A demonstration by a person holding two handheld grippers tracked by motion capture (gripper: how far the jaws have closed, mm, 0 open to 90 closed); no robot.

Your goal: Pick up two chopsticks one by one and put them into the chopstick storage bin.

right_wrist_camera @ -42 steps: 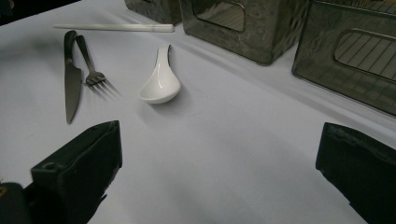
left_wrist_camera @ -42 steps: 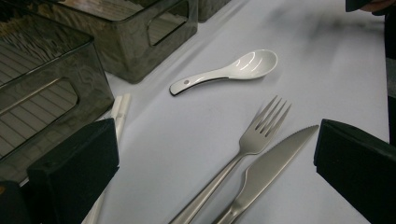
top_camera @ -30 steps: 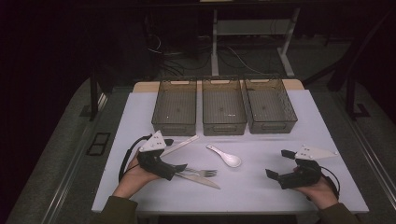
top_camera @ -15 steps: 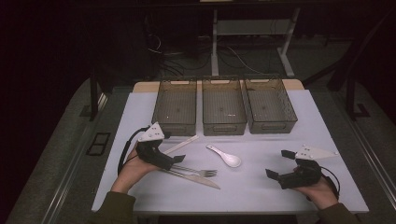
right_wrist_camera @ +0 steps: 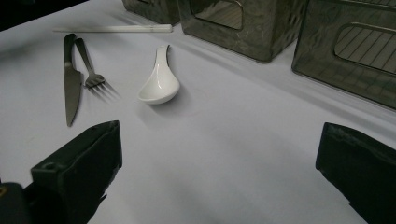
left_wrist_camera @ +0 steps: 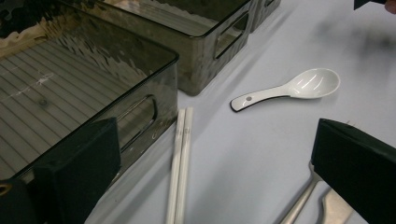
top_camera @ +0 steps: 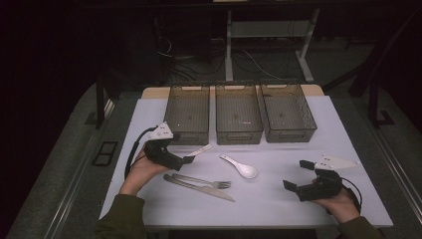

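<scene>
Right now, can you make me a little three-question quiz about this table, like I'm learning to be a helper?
1. How many bins stand in the row?
2. True or false: the white spoon lies inside a bin.
3. Which lies between the left claw's jaws: A) chopsticks, B) knife, C) fork?

Key: 1. three; 2. false, it lies on the table; 3. A.

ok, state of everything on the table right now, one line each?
left gripper: open, over the chopsticks
right gripper: open, holding nothing
chopsticks: lying side by side by the left bin
left bin: empty
middle bin: empty
right bin: empty
spoon: bowl up
fork: flat, beside knife
knife: flat
</scene>
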